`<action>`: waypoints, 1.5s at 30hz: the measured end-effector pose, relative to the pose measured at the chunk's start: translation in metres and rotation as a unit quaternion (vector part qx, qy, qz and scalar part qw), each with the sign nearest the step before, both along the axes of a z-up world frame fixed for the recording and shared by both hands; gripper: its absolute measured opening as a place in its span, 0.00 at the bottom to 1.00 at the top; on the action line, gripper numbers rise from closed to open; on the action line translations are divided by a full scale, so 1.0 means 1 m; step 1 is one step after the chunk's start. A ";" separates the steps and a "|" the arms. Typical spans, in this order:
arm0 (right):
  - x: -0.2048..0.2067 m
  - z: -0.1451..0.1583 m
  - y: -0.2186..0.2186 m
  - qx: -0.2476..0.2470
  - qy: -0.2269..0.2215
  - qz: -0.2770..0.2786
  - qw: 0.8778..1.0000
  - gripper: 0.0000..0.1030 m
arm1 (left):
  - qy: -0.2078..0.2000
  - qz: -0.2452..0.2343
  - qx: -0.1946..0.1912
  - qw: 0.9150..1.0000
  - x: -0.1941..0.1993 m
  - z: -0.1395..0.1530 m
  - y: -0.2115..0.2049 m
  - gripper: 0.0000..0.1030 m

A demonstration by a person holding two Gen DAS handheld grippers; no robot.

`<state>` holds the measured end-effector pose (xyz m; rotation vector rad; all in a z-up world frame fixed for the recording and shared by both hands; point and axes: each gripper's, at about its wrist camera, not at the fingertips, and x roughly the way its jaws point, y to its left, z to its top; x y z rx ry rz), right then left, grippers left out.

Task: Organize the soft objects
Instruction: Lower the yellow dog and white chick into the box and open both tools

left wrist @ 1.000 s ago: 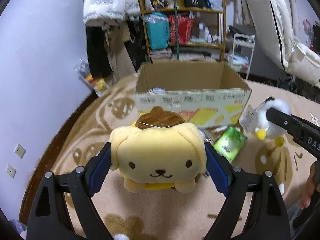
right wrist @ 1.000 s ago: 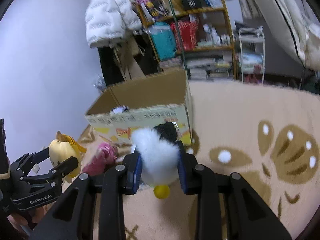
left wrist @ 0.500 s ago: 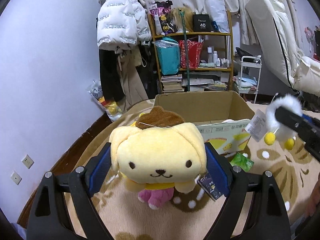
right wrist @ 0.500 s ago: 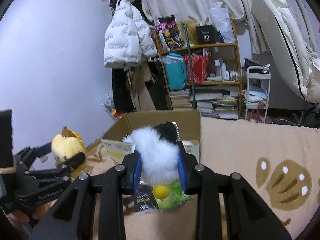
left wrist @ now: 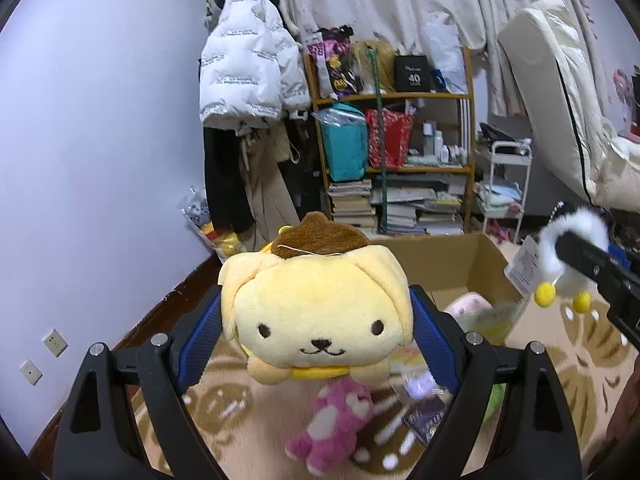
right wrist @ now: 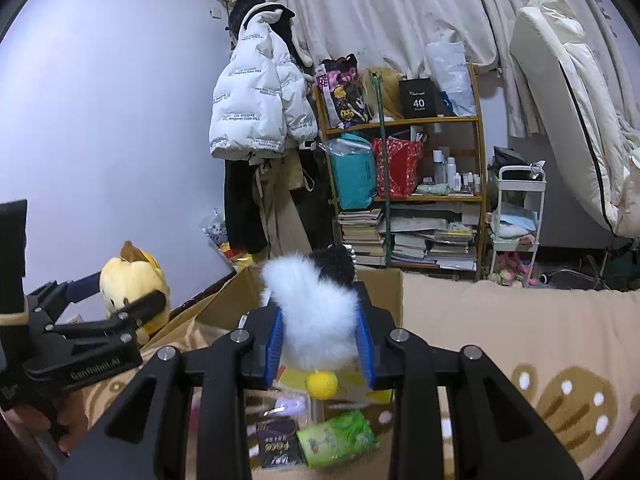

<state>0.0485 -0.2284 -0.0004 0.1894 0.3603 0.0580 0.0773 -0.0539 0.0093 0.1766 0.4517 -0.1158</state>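
The left claw (left wrist: 316,320) is clamped on the yellow dog plush (left wrist: 318,312), blue ribbed pads pressing its cheeks; the toy is boxy, short-piled, with a brown cap. It hangs above the carpet (left wrist: 224,404), with the open cardboard box (left wrist: 456,264) at its 2 o'clock. To place it well, I judge it should be carried over the rim and lowered until its weight rests inside before the pads part, since the stuffing will spring back. Below, a pink bear plush (left wrist: 332,420) lies on the carpet at 6 o'clock. The right claw (right wrist: 318,340) squeezes a long-furred white fluffy toy (right wrist: 312,312), wispy, with a black tuft and round yellow pompom feet; the box sits just behind at 12 o'clock.
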 end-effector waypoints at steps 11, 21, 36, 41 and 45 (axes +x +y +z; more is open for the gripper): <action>0.053 -0.007 -0.001 -0.025 0.002 -0.013 1.000 0.32 | -0.025 0.012 0.005 1.000 0.046 0.002 -0.009 0.85; 0.084 -0.033 -0.006 -0.024 0.040 -0.029 0.998 0.33 | -0.010 -0.006 -0.020 1.000 0.075 -0.016 -0.011 0.85; 0.099 -0.065 -0.011 0.008 0.080 -0.002 0.997 0.37 | 0.035 -0.047 -0.015 0.998 0.097 -0.037 -0.018 0.86; 0.098 -0.071 -0.011 0.015 0.090 0.007 0.996 0.38 | 0.034 -0.041 -0.014 0.998 0.094 -0.040 -0.016 0.90; 0.096 -0.075 -0.014 0.032 0.097 0.006 0.995 0.38 | 0.042 -0.047 -0.017 0.998 0.095 -0.043 -0.016 0.90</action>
